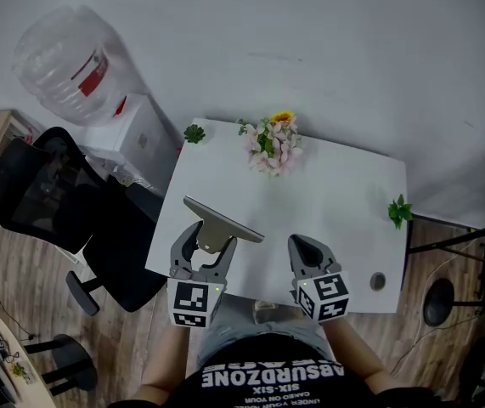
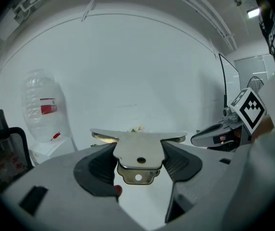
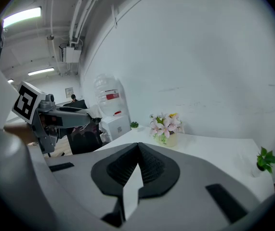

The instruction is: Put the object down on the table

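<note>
Metal bracket [image 2: 138, 150] is hanging pinched by its stem in the clenched left claw [image 1: 211, 245], over the table [image 1: 335, 185] edge just ahead of it, while the right claw [image 1: 308, 253] is idling closed and empty alongside; releasing it here probably risks it sliding off.

Two tongs [image 1: 211, 243] [image 1: 307, 252], one bracket [image 1: 222, 220], three plants [image 1: 194, 133] [image 1: 273, 145] [image 1: 398, 212]
</note>
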Tool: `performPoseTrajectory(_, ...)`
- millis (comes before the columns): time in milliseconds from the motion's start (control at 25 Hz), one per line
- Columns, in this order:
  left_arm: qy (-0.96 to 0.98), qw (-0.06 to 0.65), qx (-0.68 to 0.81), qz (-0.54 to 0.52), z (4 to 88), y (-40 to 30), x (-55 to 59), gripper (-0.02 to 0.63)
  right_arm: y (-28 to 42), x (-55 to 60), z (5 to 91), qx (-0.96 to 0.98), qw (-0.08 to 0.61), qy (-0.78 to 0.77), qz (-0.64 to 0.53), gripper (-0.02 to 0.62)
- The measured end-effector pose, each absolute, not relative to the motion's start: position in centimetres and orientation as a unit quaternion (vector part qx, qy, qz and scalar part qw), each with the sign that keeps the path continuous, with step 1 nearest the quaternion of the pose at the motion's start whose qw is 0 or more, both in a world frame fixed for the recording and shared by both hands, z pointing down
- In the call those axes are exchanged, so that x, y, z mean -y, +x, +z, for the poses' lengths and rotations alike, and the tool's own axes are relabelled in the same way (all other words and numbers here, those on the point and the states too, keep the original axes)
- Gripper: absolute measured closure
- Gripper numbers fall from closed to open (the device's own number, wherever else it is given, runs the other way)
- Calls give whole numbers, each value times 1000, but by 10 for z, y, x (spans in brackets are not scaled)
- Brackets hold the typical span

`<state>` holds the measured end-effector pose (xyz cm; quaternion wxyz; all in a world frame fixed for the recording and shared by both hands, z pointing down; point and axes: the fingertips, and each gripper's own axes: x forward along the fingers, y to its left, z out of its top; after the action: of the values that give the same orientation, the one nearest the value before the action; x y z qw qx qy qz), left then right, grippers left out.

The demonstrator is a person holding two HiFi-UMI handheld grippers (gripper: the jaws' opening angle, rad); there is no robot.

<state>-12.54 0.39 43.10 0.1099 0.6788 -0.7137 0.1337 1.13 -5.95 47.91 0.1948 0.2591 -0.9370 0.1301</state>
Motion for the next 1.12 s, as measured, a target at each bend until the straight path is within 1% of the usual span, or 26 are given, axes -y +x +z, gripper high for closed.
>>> performPoseTrajectory(800,716,108,674,146,439,-139,48,313,-9,96,489,924,204,285,150,598)
performPoseTrajectory(1120,726,104,662,151,441,-139,64,313,-3,106,491,918,209,302,153,597)
